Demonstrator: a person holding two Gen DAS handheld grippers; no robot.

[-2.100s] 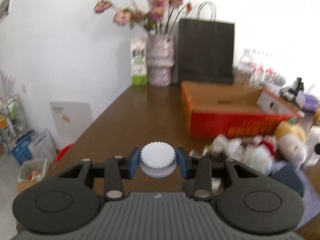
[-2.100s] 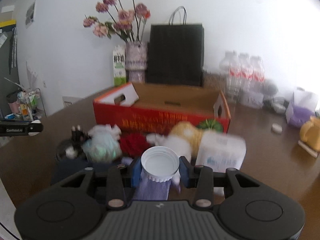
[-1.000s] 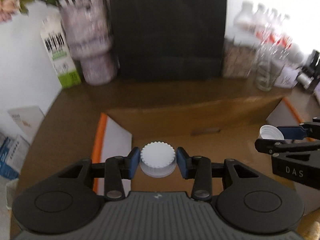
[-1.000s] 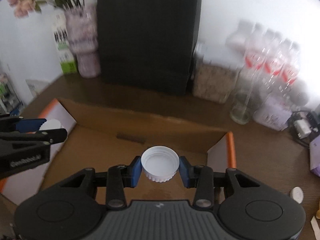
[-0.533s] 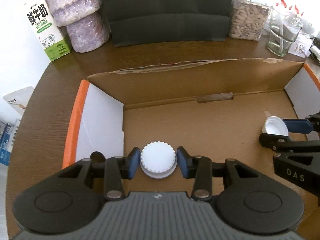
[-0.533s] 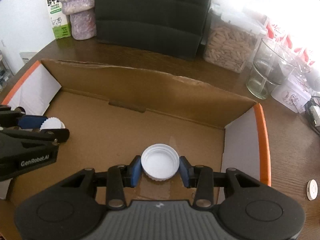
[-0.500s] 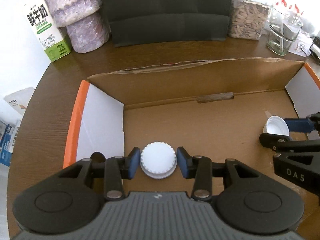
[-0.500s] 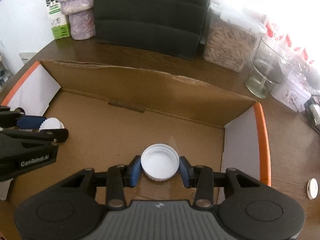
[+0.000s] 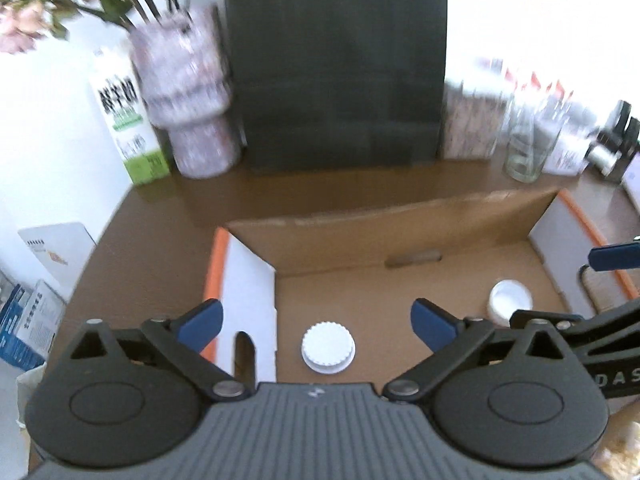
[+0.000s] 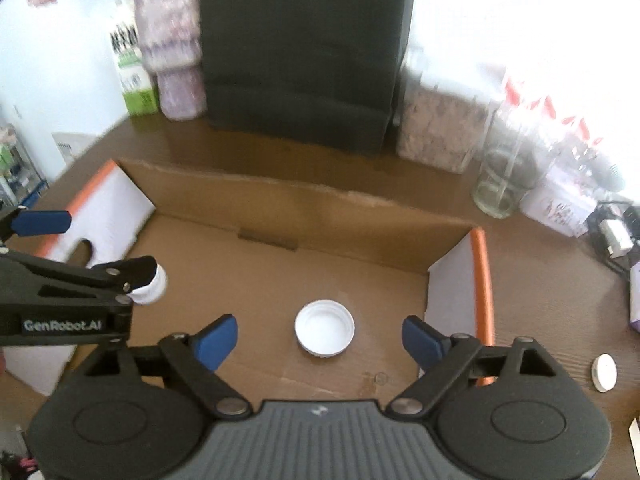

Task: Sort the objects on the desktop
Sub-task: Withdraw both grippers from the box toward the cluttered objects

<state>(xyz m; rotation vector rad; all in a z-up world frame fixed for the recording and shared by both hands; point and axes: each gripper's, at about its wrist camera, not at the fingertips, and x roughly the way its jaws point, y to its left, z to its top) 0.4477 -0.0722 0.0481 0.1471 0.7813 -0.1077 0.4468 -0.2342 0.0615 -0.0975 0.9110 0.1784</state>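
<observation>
On the brown table (image 9: 152, 216) a cardboard box (image 9: 360, 224) stands before a black bag (image 9: 336, 60), probably paper. Left gripper (image 9: 316, 320) and right gripper (image 10: 320, 336) are opening, each released above a white cap (image 9: 328, 346) on the box floor.

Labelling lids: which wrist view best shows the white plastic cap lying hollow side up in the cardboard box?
Right wrist view: the hollow-side-up white plastic cap lies centred between that view's tongs, whole, inner rim visible, on the cardboard box floor. The left wrist view shows the same cap near the right edge, smaller, blurred, its lower part cut off by the right tongs' linkage.

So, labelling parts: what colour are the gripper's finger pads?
Blue pads, clearest in the right wrist view.
</observation>
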